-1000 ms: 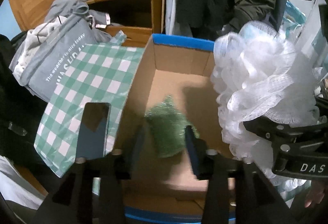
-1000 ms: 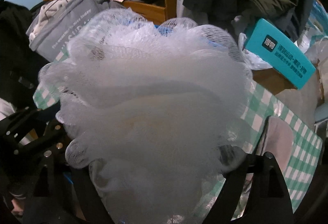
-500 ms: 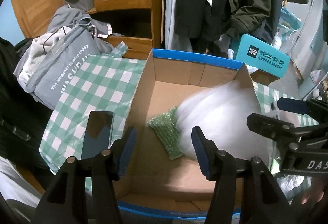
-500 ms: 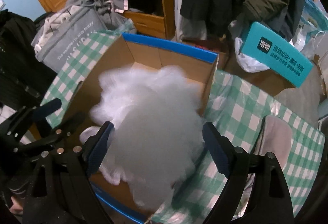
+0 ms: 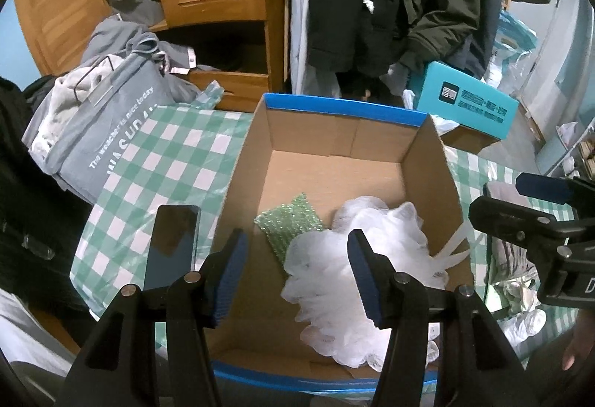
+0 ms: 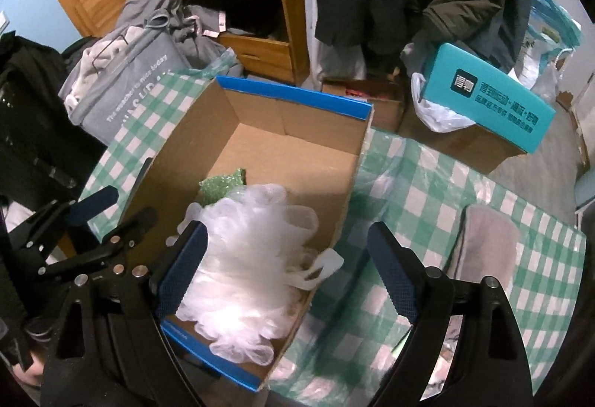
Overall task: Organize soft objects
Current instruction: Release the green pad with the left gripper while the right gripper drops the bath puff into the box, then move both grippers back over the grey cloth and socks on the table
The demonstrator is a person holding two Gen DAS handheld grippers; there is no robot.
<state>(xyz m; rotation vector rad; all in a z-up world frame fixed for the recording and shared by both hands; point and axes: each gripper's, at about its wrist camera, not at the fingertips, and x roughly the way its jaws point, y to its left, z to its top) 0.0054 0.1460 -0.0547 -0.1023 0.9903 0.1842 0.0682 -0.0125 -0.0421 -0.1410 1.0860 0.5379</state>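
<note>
Left wrist view: your left gripper (image 5: 295, 267) hangs over the cardboard box (image 5: 342, 109), jaws just widened and parted, nothing between the pads. The white mesh bath pouf (image 5: 357, 273) lies on the box floor toward the right wall, partly over the green scrub pad (image 5: 288, 221). A phone (image 5: 173, 239) rests on the checked cloth (image 5: 160, 161) left of the box.

Right wrist view: your right gripper (image 6: 286, 276) is spread wide and empty above the pouf (image 6: 253, 258), not touching it. Drop-off looks done. A grey soft item (image 6: 487, 243) lies on the cloth at right; likely next. Swing right, descend, close across its middle.
</note>
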